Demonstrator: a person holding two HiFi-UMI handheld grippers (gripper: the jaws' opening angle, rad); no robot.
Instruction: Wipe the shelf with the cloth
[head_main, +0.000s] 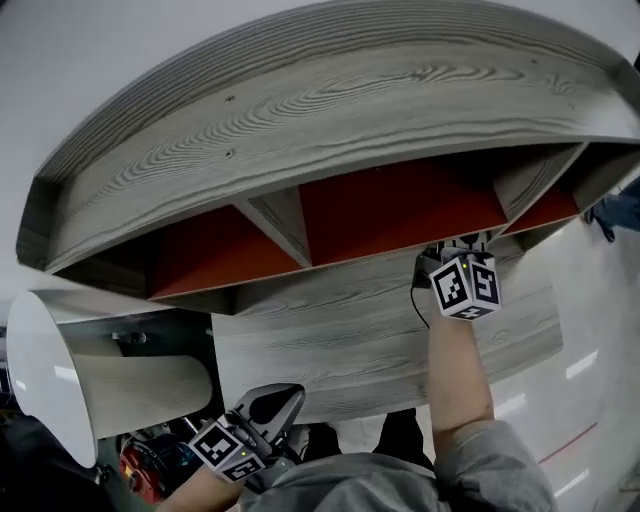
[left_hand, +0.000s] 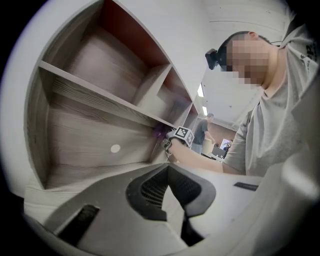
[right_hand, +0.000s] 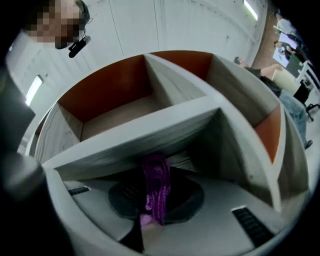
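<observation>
You are pinching a crumpled purple cloth (right_hand: 156, 187) in your right gripper (right_hand: 155, 207), pressing it against a board edge of the grey wood-grain shelf unit with red back panels (head_main: 330, 110). Your left gripper (left_hand: 170, 172) is hovering lower down, jaws pressed together, empty.

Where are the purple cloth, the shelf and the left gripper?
purple cloth (right_hand: 156, 190), right gripper view, its bunched middle.
shelf (head_main: 330, 110), head view, its top board.
left gripper (left_hand: 169, 172), left gripper view, between its fingertips.
</observation>
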